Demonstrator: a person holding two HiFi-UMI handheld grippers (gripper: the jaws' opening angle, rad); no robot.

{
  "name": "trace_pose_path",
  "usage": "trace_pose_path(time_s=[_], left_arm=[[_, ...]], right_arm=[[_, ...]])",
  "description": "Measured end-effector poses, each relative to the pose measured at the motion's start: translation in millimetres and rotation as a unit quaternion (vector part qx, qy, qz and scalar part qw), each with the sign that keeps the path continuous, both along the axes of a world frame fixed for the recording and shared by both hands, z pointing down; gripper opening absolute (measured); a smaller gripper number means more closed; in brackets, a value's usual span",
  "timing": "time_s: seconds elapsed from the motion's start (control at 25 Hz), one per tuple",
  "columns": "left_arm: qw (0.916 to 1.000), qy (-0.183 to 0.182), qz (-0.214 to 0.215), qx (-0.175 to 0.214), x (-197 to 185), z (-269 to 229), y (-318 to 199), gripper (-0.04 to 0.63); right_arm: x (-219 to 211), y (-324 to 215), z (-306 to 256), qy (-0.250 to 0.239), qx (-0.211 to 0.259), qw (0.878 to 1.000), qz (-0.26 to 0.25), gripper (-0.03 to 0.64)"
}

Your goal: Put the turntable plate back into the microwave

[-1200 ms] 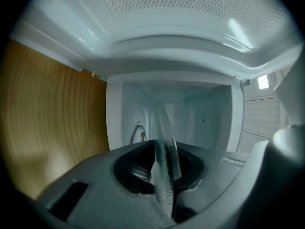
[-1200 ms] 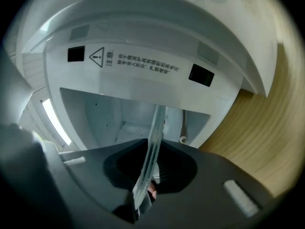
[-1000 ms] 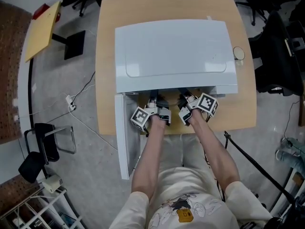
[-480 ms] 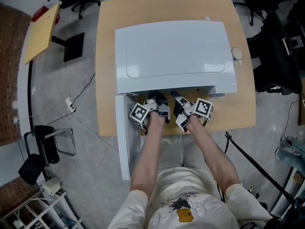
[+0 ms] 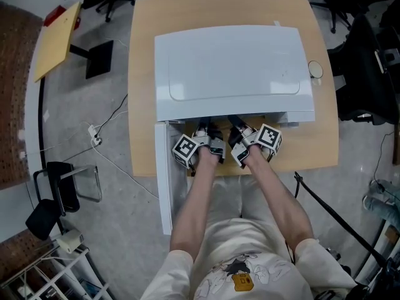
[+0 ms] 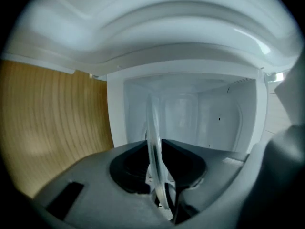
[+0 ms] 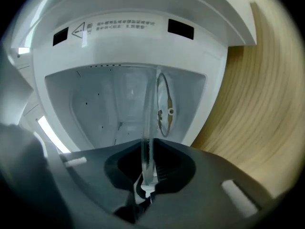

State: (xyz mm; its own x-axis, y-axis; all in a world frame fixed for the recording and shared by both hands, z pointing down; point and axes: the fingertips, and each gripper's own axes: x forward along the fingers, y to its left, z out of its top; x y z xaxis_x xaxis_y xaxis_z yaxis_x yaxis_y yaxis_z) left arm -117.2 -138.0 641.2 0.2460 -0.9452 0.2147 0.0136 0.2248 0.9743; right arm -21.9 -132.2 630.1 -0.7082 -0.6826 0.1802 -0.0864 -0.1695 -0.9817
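Observation:
The white microwave stands on a wooden table with its door swung open at the left. Both grippers reach into its opening side by side, each turned on its side. The clear glass turntable plate shows edge-on between the pads of my left gripper, which is shut on its rim. My right gripper has just been closing, and its jaws now grip the plate too. The roller ring lies on the cavity floor beyond. In the head view the plate is hidden under the microwave's top.
A small round object lies on the table to the right of the microwave. On the floor at the left are a chair, a cable and a yellow board. Dark chairs stand at the right.
The right gripper drew back a little and turned half a second ago, then came forward to the opening again. The left gripper has kept its place.

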Motion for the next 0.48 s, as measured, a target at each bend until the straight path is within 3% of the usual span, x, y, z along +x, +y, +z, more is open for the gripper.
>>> trace_pose_path(time_s=[0.48], left_arm=[[0.9998,0.005,0.02,0.002,14,-11,5,0.055]], right_arm=[[8,-34,-4,0.01,-0.002,0.999,0.045,0.034]])
